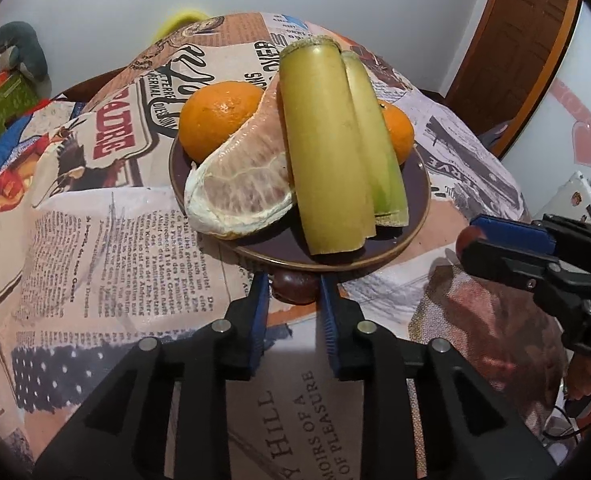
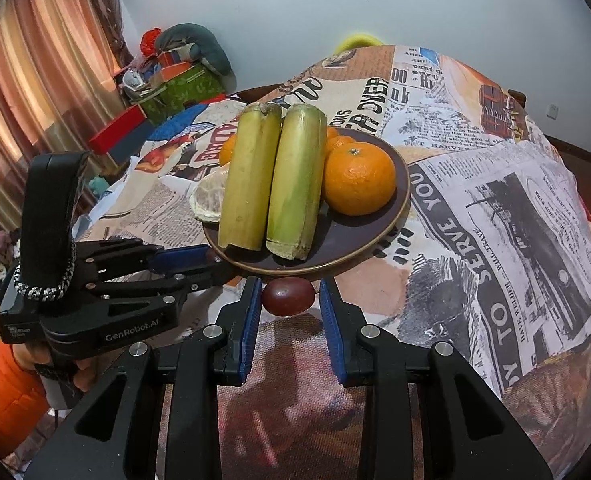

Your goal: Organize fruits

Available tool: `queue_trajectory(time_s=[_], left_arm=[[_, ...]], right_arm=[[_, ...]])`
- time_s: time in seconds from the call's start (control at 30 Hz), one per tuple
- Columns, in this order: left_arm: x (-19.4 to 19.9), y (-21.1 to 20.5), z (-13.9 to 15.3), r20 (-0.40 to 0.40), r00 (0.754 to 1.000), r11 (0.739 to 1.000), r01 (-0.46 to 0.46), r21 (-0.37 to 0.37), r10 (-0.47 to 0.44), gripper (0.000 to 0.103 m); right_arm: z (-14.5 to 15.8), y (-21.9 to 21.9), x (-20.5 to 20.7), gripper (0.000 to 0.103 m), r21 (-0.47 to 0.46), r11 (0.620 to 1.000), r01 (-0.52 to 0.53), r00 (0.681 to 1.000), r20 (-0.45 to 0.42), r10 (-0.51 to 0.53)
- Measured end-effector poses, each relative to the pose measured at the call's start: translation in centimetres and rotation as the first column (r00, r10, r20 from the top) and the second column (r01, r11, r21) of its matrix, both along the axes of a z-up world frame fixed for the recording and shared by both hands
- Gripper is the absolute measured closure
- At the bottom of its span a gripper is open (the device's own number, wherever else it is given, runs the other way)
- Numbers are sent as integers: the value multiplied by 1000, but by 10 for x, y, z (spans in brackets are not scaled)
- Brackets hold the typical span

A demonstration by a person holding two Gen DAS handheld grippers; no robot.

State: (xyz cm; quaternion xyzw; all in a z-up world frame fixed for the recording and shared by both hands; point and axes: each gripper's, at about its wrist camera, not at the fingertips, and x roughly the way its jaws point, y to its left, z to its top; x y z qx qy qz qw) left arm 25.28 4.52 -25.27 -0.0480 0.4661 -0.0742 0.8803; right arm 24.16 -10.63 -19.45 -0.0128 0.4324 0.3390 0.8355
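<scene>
Two grippers each pinched a small dark-red fruit just off the near rim of the brown plate [image 2: 379,236]. The left gripper [image 1: 294,286] had its blue pads closed on a reddish-brown fruit [image 1: 294,287] tucked under the plate's near edge. The right gripper [image 2: 289,295] was likewise clamped on a red fruit [image 2: 288,295], which hung clear of the plate's rim. On the plate lay two sugarcane pieces [image 2: 273,184] side by side down the middle, a peeled pomelo segment [image 1: 241,184] against the plate's left edge, and oranges [image 2: 359,178] at the right and far sides. The plate sat on the newspaper-print tablecloth [image 2: 495,200], towards the middle of the tabletop. An orange sleeve [image 2: 3,384] showed behind the left gripper.
</scene>
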Motion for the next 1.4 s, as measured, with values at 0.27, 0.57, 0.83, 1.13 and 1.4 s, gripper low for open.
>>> queue_trajectory(time_s=[0.27, 0.57, 0.83, 1.13, 1.4], left_arm=[[-9, 7, 5, -5, 1000, 999, -13, -30, 13, 82], [-21, 15, 32, 63, 998, 1000, -18, -26, 20, 82], [-4, 16, 38, 82, 996, 999, -19, -36, 22, 82], [5, 18, 27, 50, 998, 998, -20, -61, 23, 66], [0, 19, 30, 65, 997, 999, -38, -37, 40, 65]], right_arm=[[1, -1, 2, 76, -2, 1000, 6, 1000, 6, -6], [6, -1, 12, 76, -9, 1000, 19, 999, 30, -19], [4, 4, 27, 76, -26, 999, 30, 999, 37, -29], [-9, 9, 37, 76, -63, 998, 20, 1000, 15, -19], [-5, 8, 38, 73, -66, 998, 16, 1000, 26, -15]])
